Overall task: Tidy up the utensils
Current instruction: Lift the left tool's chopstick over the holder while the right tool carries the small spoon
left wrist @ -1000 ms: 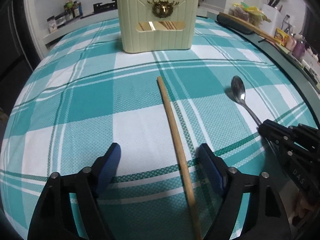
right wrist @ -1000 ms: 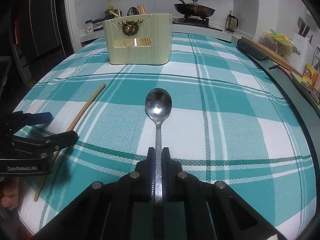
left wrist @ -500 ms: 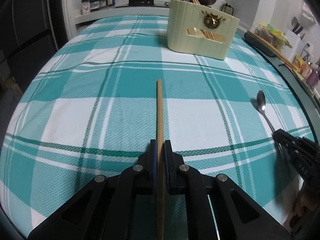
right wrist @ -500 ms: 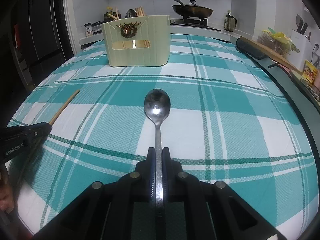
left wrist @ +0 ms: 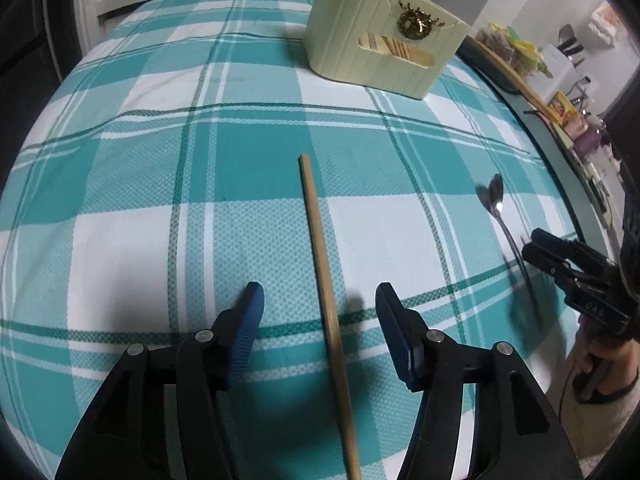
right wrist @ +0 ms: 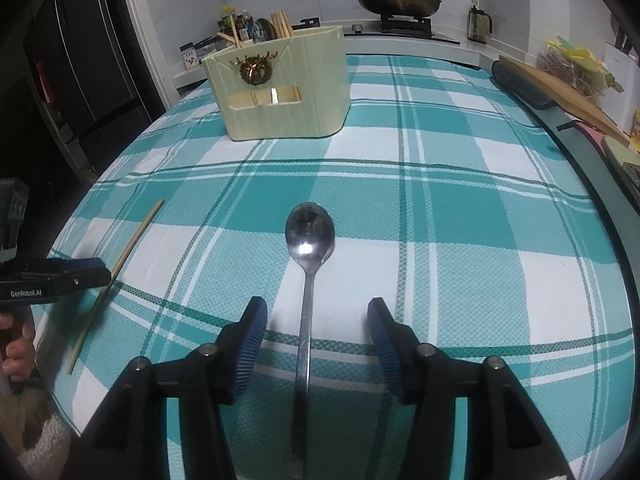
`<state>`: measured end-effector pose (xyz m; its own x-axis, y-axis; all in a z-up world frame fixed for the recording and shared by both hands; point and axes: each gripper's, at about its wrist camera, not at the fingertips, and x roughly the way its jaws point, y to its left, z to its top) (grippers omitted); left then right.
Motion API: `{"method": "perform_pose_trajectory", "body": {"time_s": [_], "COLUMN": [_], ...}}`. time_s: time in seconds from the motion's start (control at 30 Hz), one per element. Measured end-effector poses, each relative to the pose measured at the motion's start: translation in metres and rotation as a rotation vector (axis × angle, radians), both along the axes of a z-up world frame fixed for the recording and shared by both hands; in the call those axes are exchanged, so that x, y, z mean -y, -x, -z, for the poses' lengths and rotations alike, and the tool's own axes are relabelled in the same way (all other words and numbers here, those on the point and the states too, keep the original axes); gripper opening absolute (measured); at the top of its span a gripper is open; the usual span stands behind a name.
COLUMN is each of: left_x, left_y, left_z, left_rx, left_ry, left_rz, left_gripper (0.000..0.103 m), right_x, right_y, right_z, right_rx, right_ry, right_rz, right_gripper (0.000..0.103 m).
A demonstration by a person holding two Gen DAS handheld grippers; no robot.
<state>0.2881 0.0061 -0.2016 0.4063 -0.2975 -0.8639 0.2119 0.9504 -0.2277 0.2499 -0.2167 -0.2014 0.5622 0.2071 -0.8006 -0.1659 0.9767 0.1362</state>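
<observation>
**Both pairs of fingers apart, chopstick and spoon lying loose on the cloth**

My left gripper (left wrist: 320,312) has just been opening, and its blue pads (left wrist: 250,320) now stand clear on either side of the wooden chopstick (left wrist: 320,248). The stick lies flat on the teal plaid tablecloth (left wrist: 160,160), running from between my fingers away toward the far side — nothing presses on it. To its left the cloth is bare all the way to the table's rounded left edge.

My right gripper (right wrist: 316,332) has just been opening too. The metal spoon (right wrist: 309,264) rests between its pads (right wrist: 380,332) without touching either, its handle toward me and its bowl pointing far. Bare cloth stretches beyond the bowl up to the cream utensil holder (right wrist: 280,96).

That holder stands upright on the far part of the table, with a gold wreath ornament on its front and chopsticks sticking up from its top. Open cloth surrounds it on the near and right sides.

Along the right edge of the table a dark rim curves round, and a wooden board (right wrist: 560,88) lies just beyond it. From the right wrist view my left gripper shows at the left edge, beside the near half of the chopstick, and chopstick and spoon lie well apart.
</observation>
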Motion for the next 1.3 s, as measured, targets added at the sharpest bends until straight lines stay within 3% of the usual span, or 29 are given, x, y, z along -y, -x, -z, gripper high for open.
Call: {"method": "perform_pose_trajectory", "body": {"time_s": [0.33, 0.47, 0.53, 0.57, 0.6, 0.67, 0.73, 0.77, 0.9, 1.1, 1.3], "left_x": [0.029, 0.028, 0.029, 0.028, 0.029, 0.029, 0.028, 0.025, 0.016, -0.004, -0.021], "left_y": [-0.03, -0.036, -0.039, -0.04, -0.042, -0.044, -0.045, -0.045, -0.029, 0.013, 0.047], "left_z": [0.006, 0.006, 0.006, 0.005, 0.004, 0.004, 0.004, 0.004, -0.014, -0.079, -0.13], "left_rx": [0.042, 0.045, 0.046, 0.05, 0.054, 0.059, 0.066, 0.075, 0.163, 0.363, 0.485], "left_ry": [-0.208, -0.204, -0.204, -0.204, -0.199, -0.19, -0.168, -0.154, -0.109, 0.004, 0.106], "left_rz": [0.064, 0.061, 0.056, 0.055, 0.057, 0.053, 0.04, 0.028, -0.004, -0.049, -0.065], "left_gripper": [0.06, 0.06, 0.054, 0.045, 0.038, 0.008, 0.006, 0.005, 0.005, 0.005, 0.005], "right_x": [-0.008, -0.017, -0.023, -0.025, -0.027, -0.027, -0.026, -0.024, -0.017, -0.006, -0.001], "right_y": [-0.018, -0.03, -0.038, -0.042, -0.046, -0.055, -0.061, -0.062, -0.053, -0.017, 0.02], "right_z": [0.011, 0.012, 0.012, 0.013, 0.013, 0.014, 0.013, 0.013, 0.002, -0.05, -0.097], "right_rx": [-0.021, -0.015, -0.005, 0.001, 0.006, 0.016, 0.031, 0.034, 0.083, 0.227, 0.343], "right_ry": [0.05, 0.071, 0.089, 0.1, 0.106, 0.104, 0.106, 0.101, 0.034, -0.065, -0.113], "right_rz": [-0.002, -0.013, -0.016, -0.014, -0.007, 0.019, 0.043, 0.049, 0.049, 0.002, -0.032], "right_gripper": [0.053, 0.053, 0.053, 0.054, 0.054, 0.053, 0.039, 0.036, 0.036, 0.036, 0.036]}}
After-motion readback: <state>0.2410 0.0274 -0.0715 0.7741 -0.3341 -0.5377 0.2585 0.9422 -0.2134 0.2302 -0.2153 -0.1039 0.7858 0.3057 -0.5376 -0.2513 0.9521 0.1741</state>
